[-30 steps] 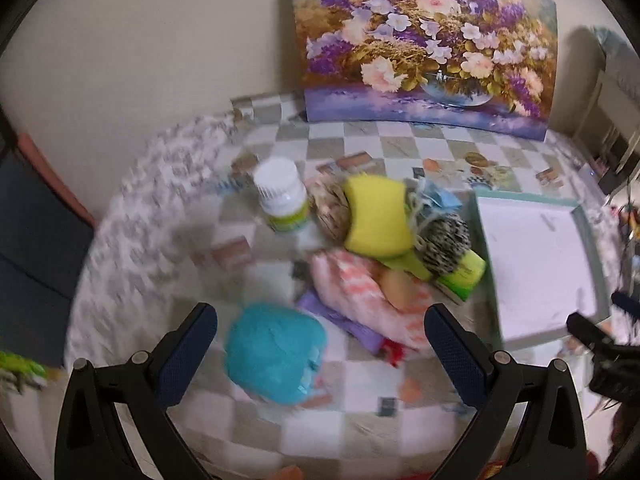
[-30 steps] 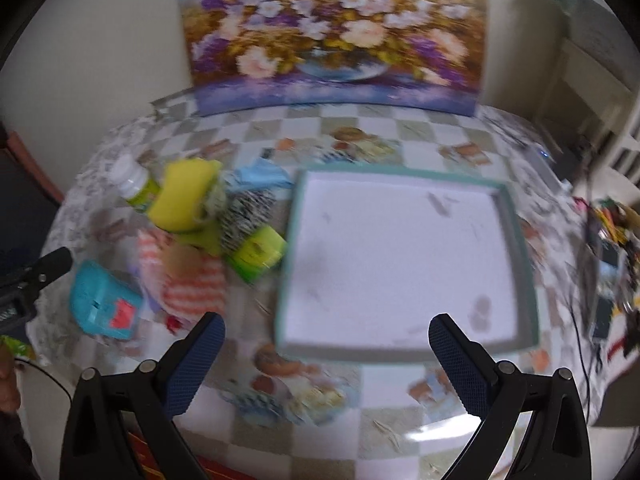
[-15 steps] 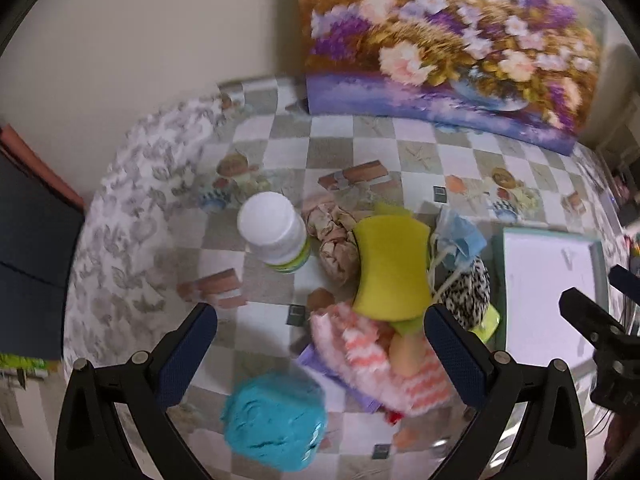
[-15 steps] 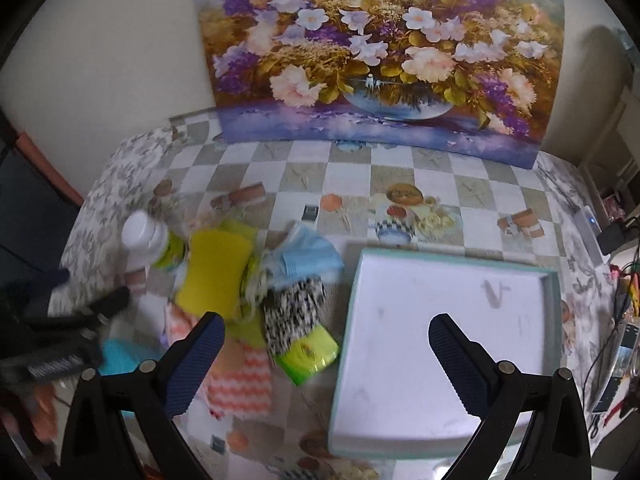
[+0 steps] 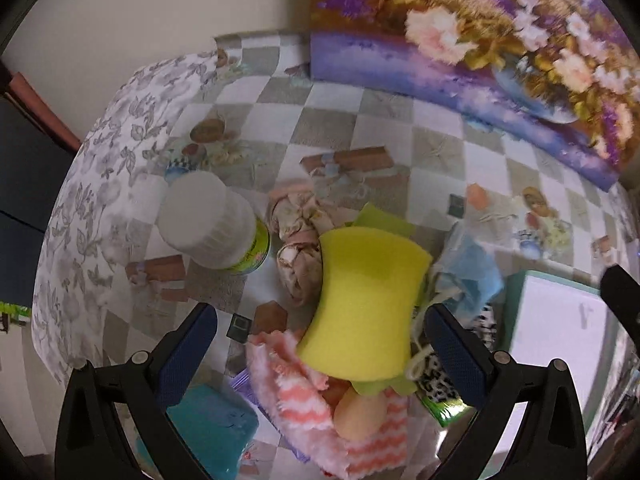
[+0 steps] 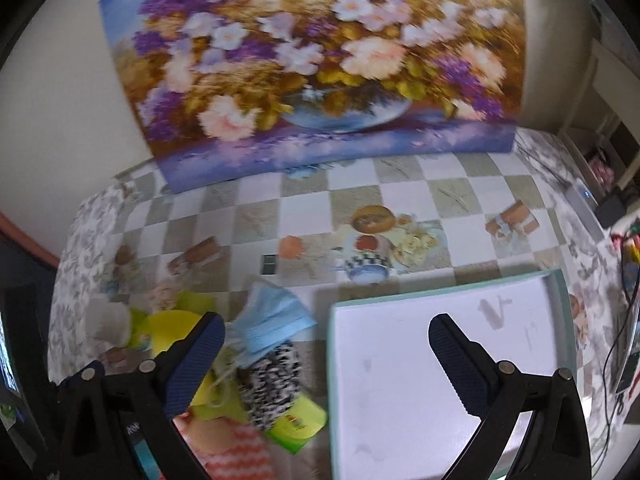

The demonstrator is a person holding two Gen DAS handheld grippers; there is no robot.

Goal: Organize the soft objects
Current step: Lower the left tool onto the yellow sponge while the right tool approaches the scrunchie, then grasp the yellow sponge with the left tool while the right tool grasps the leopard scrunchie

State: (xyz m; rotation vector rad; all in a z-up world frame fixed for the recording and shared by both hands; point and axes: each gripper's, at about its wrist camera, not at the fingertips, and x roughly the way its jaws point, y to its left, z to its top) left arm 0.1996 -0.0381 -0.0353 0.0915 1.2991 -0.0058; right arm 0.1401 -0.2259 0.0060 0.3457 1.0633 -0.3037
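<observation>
A pile of soft things lies on the checkered tablecloth. In the left wrist view a yellow sponge [image 5: 366, 304] tops it, over a pink-and-white zigzag cloth [image 5: 308, 404], with a floral fabric bundle [image 5: 298, 256], a blue face mask [image 5: 470, 276] and a teal plush [image 5: 208, 436] around it. My left gripper [image 5: 320, 350] is open, its jaws either side of the sponge, above it. My right gripper [image 6: 326, 358] is open and empty over the left rim of the white tray [image 6: 448, 364]. The mask [image 6: 272, 326] and a black-and-white cloth [image 6: 270, 380] lie left of the tray.
A white-capped bottle [image 5: 212, 226] stands left of the pile. A green packet [image 6: 298, 426] lies by the tray's left edge. A flower painting [image 6: 320, 64] leans on the wall at the back. Cables and clutter sit at the table's right edge [image 6: 628, 280].
Both grippers moved forward and lower toward the table. The left one went past the teal plush and now brackets the yellow sponge. The right one now hovers at the tray's left rim.
</observation>
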